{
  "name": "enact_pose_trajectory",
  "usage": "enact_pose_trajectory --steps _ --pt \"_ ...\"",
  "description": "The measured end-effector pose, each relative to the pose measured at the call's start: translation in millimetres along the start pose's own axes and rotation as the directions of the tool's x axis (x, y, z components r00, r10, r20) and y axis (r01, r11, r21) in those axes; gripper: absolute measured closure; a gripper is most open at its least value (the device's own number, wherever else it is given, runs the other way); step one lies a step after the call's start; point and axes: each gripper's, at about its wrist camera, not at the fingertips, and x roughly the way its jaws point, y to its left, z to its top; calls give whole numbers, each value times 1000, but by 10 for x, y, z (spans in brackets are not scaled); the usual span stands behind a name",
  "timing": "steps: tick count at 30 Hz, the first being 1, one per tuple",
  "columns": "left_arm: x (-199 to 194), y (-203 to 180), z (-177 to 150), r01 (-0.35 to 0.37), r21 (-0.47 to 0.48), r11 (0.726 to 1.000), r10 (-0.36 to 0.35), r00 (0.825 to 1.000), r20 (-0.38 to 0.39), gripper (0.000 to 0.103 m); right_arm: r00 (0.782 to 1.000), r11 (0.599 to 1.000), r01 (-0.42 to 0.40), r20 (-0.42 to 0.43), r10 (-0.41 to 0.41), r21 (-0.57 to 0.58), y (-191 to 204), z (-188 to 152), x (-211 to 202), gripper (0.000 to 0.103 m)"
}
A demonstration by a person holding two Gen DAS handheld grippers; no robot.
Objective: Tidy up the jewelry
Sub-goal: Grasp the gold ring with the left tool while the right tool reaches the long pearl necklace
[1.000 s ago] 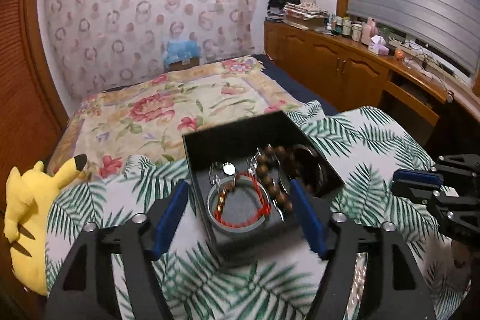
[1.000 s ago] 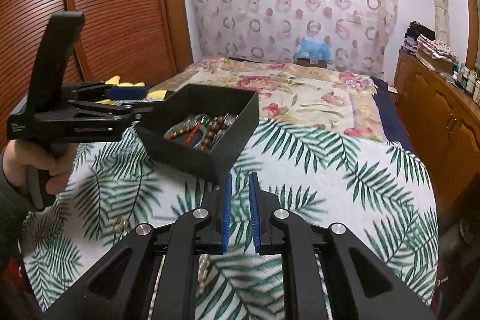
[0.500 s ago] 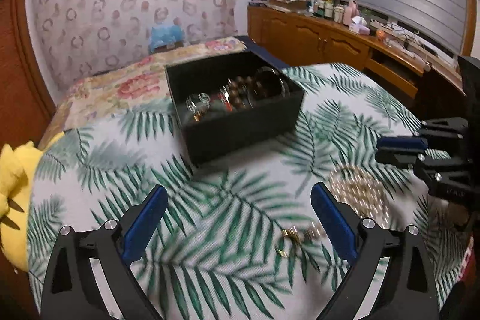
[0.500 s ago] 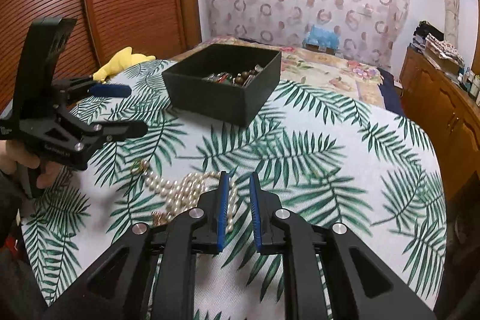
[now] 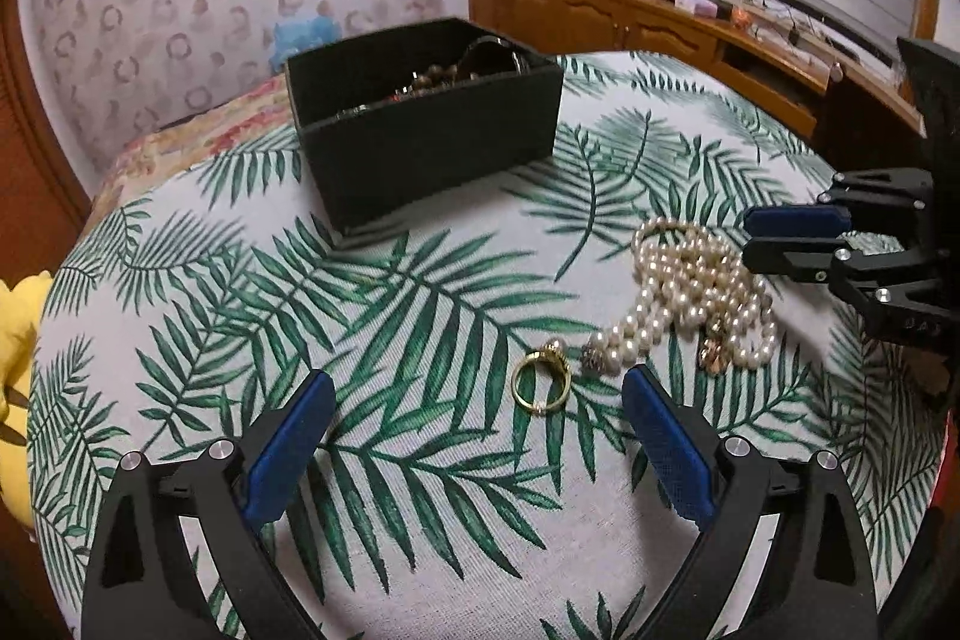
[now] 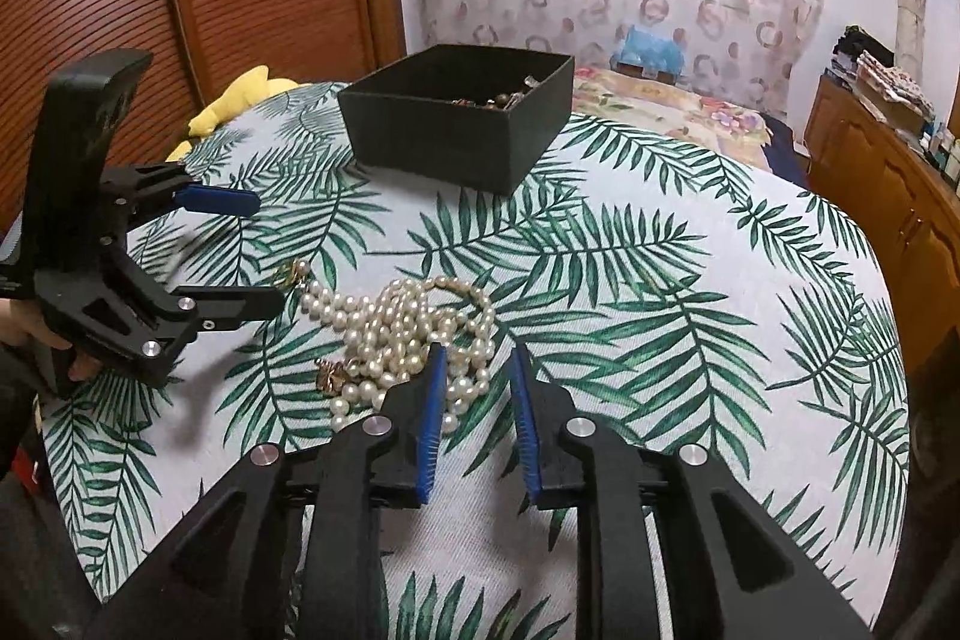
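Palm-leaf cloth covers the tabletop [image 5: 420, 280], with a flowered bed behind it, a curtain of ring patterns on the far wall, and wooden cabinets along the window side. Toward the back of the tabletop sits a black box [image 5: 432, 142], open at the top, with beads and other jewelry showing above its rim. Nearer the cameras, a heap of pearls [image 5: 696, 292] lies on the cloth, several strands bunched together with a small gold clasp or charm at its near edge. Just beside the pearls, apart from them, a gold ring [image 5: 540, 382] lies flat on a leaf. The left gripper [image 5: 477, 400] hangs low over the cloth, tilted downward, its jaws spread wide with nothing gripped; in the left wrist view the ring lies between and just ahead of the blue pads [image 5: 666, 454], touching neither. The right gripper [image 6: 477, 376] points down at the near end of the pearls; its jaws are opening, a narrow gap between the pads, and the nearest pearls show within that gap without being pinched. A yellow plush toy [image 6: 240, 97] lies past the tabletop's far left edge, below the brown slatted doors.
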Motion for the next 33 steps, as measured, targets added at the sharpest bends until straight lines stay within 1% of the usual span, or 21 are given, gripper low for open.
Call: enact_pose_trajectory --steps 3,5,9,13,19,23,26,27,28,29,30,31,32,33 --pt "22 -10 -3 -4 6 1000 4 1000 -13 10 1000 1000 -1 -8 1 -9 11 -23 -22 77" --pt "26 -17 -4 -5 10 1000 5 1000 -14 10 1000 1000 -3 -22 3 -5 2 -43 -24 74" --pt "31 -21 -4 -8 7 1000 8 1000 -17 8 999 1000 2 -32 -2 -4 -14 -84 -27 73" --pt "34 -19 -1 -8 7 1000 8 1000 -17 8 999 999 40 -37 -39 14 -72 -53 -9 73" --pt "32 -19 -2 -8 7 1000 8 1000 -17 8 997 998 55 -57 -54 17 -86 8 72 73" --pt "28 -18 -3 -8 7 1000 8 1000 -17 8 995 998 64 -81 -65 -10 -30 4 107 72" --pt "36 -12 6 -15 -1 1000 15 1000 -16 8 994 998 66 -80 -67 -15 -47 -18 89 74" --pt "36 -11 12 -15 -4 1000 15 1000 -11 8 994 998 65 -82 -66 -18 -53 -26 80 76" --pt "24 -14 17 -9 -5 1000 9 1000 -1 8 994 998 67 -83 -68 -20 -58 -34 71 87" --pt "13 -8 19 -5 -6 1000 5 1000 4 10 993 997 76 -86 -77 -21 -77 -39 60 94" --pt "4 -12 23 3 -6 1000 -3 1000 10 13 993 997 79 -85 -81 -22 -86 -46 57 94" --pt "-3 -8 23 8 -6 1000 -8 1000 9 22 993 997 78 -84 -80 -20 -100 -54 52 94" --pt "3 -21 30 18 -3 1000 -18 1000 6 33 994 997 72 -81 -73 -12 -119 -62 48 94" --pt "-2 -28 35 17 2 1000 -17 1000 5 35 995 998 68 -78 -68 -7 -129 -69 46 94"
